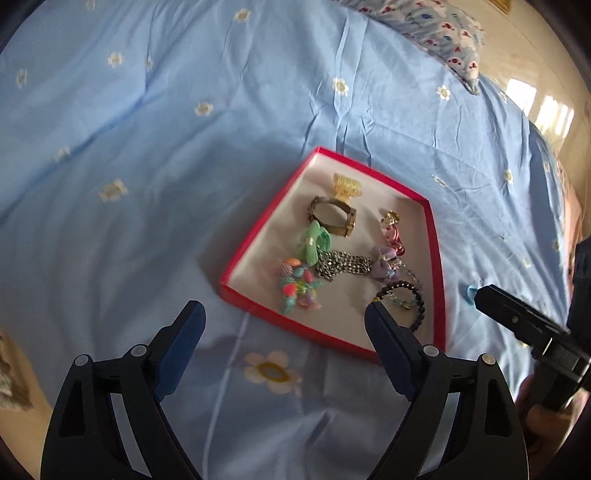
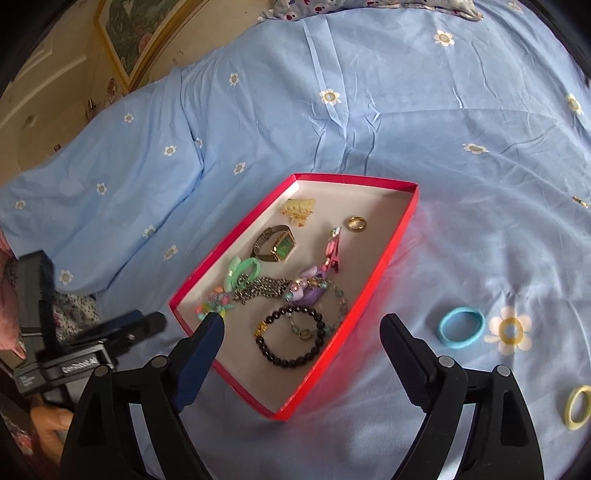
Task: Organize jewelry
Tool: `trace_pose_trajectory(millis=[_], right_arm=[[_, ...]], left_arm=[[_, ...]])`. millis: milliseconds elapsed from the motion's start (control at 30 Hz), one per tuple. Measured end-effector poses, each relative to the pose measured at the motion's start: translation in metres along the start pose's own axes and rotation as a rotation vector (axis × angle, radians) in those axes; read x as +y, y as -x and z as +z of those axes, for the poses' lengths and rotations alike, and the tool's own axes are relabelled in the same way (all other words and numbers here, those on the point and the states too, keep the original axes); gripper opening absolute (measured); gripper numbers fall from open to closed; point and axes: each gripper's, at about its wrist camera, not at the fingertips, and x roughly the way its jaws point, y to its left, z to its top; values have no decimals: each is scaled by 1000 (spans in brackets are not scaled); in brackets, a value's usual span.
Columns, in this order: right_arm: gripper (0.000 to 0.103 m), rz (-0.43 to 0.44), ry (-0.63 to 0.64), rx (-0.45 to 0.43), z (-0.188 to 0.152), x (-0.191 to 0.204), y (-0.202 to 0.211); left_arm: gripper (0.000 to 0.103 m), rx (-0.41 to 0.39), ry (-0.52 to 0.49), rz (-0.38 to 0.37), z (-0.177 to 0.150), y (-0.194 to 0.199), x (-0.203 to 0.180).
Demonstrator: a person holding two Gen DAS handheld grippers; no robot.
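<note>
A shallow red tray (image 1: 258, 236) (image 2: 399, 240) lies on the blue flowered bedspread. It holds a yellow hair claw (image 2: 299, 210), a watch (image 2: 277, 245), a gold ring (image 2: 357, 223), a green hair tie (image 1: 314, 242), a silver chain (image 1: 343, 266), a purple bow (image 2: 310, 288), a pink clip (image 2: 334, 251), a black bead bracelet (image 2: 291, 339) and colourful beads (image 1: 299, 284). My left gripper (image 1: 282, 314) hovers open over the tray's near left corner, holding nothing. My right gripper (image 2: 303, 322) stands open above the tray's near end, also with nothing in it.
A light blue hair tie (image 2: 461, 328) and a yellow ring (image 2: 578, 408) lie on the bedspread to the right of the tray. A patterned pillow (image 1: 443, 29) sits at the far end. The bed's left edge drops toward a wall with a framed picture (image 2: 133, 33).
</note>
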Motion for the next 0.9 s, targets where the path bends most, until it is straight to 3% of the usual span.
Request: trace_pose_trajectory(millis=[200, 267, 500, 600, 900], right_arm=[[96, -40, 56, -65, -5, 8, 20], [101, -68, 106, -107, -5, 16, 30], [103, -155, 360, -206, 13, 51, 69], [103, -173, 403, -205, 10, 57, 70], [103, -126, 243, -120, -22, 37, 44]], left_arm=[[103, -101, -78, 42, -5, 23, -11], [103, -125, -105, 56, -4, 31, -15], [103, -231, -193, 60, 13, 57, -28], [103, -187, -207, 91, 12, 45, -29], [103, -124, -173, 135, -16, 25, -21]])
